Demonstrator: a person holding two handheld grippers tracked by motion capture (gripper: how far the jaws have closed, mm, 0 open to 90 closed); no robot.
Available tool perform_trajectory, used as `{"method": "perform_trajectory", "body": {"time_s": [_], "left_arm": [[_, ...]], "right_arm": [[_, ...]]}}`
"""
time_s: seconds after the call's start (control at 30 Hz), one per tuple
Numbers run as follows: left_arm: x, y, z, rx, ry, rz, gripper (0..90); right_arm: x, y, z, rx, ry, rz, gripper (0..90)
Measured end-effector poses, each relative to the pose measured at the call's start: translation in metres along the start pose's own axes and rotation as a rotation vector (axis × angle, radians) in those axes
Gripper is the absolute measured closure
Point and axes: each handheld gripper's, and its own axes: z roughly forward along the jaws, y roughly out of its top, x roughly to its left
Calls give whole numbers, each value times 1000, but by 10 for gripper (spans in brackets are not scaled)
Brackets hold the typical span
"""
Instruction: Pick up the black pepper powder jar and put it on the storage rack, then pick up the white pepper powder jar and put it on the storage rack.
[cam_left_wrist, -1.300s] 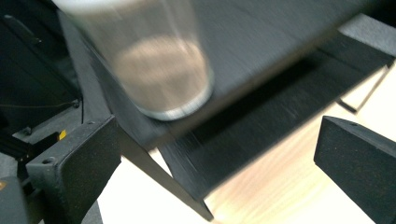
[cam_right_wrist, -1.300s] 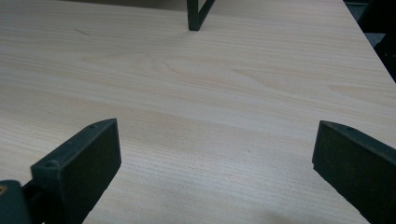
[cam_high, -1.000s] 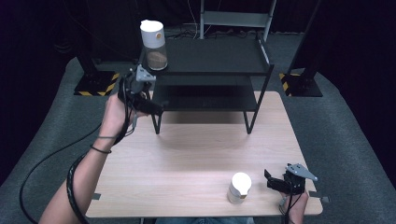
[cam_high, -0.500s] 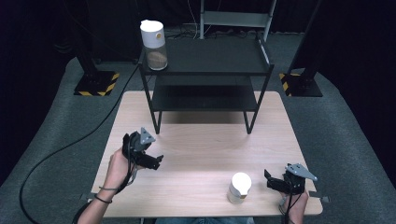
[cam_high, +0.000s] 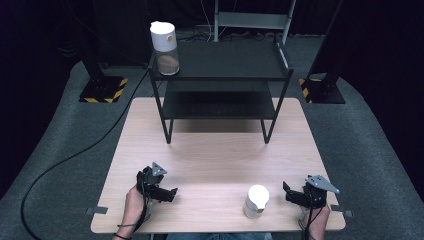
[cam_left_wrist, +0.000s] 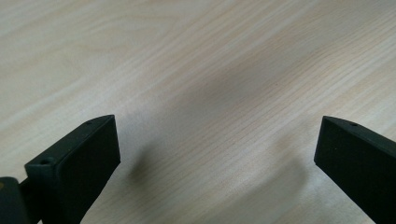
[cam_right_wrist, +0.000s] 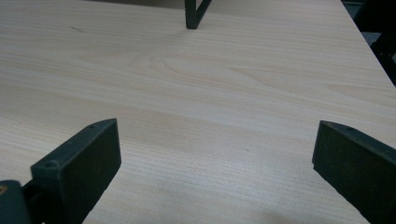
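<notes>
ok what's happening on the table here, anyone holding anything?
Nothing is held. A person has a gripper in each hand at the near edge of the wooden table. The left gripper and the right gripper are both open and empty, low over bare wood. One white-lidded jar stands on the table just left of the right gripper, apart from it. A second jar stands on the top left corner of the black shelf rack.
</notes>
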Motion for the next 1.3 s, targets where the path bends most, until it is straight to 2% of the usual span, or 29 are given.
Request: {"method": "perform_trajectory", "body": {"time_s": [0.03,0.17,0.2,0.27,0.97,1.13,1.2,1.3], "left_arm": [[0,-2,2,2,-2,-3,0],[-10,-21,5,-79,27,-39,0],[-10,-21,5,-79,27,-39,0],[-17,-33,7,-133,51,-61,0],[-17,-33,7,-133,56,-62,1],[-17,-32,7,-133,56,-62,1],[-17,-33,7,-133,56,-63,1],[-17,-33,7,-133,56,-63,1]], "right_arm": [[0,0,0,0,0,0,2],[0,-1,0,-3,-2,2,2],[0,0,0,-1,-1,1,1],[1,0,0,2,-3,-1,1],[12,4,2,23,-44,-34,1],[17,6,2,38,-66,-47,0],[21,3,-1,29,-76,-38,0],[24,-3,-10,14,-54,-18,0]]}}
